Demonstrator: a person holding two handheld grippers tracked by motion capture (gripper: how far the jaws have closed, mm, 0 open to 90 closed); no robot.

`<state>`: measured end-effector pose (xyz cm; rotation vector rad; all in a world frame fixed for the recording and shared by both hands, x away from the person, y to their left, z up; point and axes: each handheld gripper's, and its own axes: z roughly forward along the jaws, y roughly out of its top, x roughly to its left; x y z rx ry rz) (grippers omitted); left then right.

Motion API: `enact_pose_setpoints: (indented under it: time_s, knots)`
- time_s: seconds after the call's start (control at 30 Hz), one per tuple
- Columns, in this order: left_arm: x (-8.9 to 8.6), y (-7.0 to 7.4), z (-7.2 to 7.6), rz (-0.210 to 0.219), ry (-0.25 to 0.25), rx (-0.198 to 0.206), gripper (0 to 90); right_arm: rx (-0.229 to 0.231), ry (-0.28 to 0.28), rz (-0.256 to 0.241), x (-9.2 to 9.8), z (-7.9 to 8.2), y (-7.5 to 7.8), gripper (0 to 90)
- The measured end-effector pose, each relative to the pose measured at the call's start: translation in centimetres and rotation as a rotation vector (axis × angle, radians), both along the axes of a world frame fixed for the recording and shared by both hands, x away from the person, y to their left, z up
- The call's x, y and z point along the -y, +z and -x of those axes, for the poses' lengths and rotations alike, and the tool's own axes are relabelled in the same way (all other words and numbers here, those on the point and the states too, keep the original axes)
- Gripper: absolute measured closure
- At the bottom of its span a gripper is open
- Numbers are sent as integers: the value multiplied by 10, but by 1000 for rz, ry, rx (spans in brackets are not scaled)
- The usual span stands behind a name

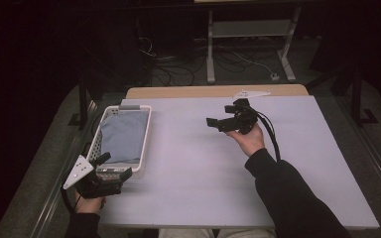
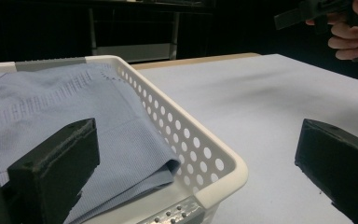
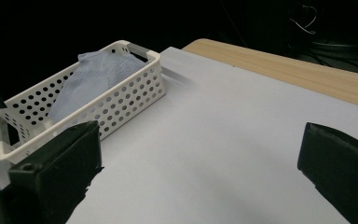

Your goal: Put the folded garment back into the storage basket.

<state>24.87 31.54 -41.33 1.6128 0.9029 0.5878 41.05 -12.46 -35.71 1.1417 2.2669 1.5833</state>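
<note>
The blue cloth (image 1: 124, 135) lies in the white basket (image 1: 146, 135), long way pointing to 12 o'clock. The left gripper (image 1: 110, 167) is nearest, wide open, with the cloth at its 12. The right gripper (image 1: 217, 122) is far off at 3 o'clock, wide open, holding nothing.

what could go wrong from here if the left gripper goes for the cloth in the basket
The open left gripper sits right at the near end of the white basket, so a jaw may catch the rim and shove the light basket instead of reaching the blue cloth. The basket also stands near the table's left edge and might slide off.
</note>
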Motion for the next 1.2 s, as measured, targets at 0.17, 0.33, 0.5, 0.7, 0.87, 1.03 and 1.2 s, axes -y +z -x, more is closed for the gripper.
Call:
enact_pose_setpoints:
  time_s: [0.17, 0.33, 0.5, 0.7, 0.87, 1.03, 1.2]
  knots:
    - [0, 0, 0, 0, 1, 1, 0, 8, 0, 15, 5, 5, 1, 0]
    - [0, 0, 0, -3, 1, -2, 0, 16, -1, 22, 13, 9, -1, 0]
    - [1, 0, 0, -2, 1, -1, 0, 13, 0, 34, 20, 12, -2, 0]
    - [1, 0, 0, -3, 2, -3, 0, 28, -5, 48, 27, 17, -3, 0]
    - [1, 0, 0, -5, 2, -3, 0, 30, -11, 54, 35, 22, -4, 0]
    - [1, 0, 0, -8, 2, -4, 0, 33, -16, 71, 40, 26, -5, 0]
    - [1, 0, 0, -11, 2, -4, 0, 44, -12, 85, 49, 31, -6, 0]
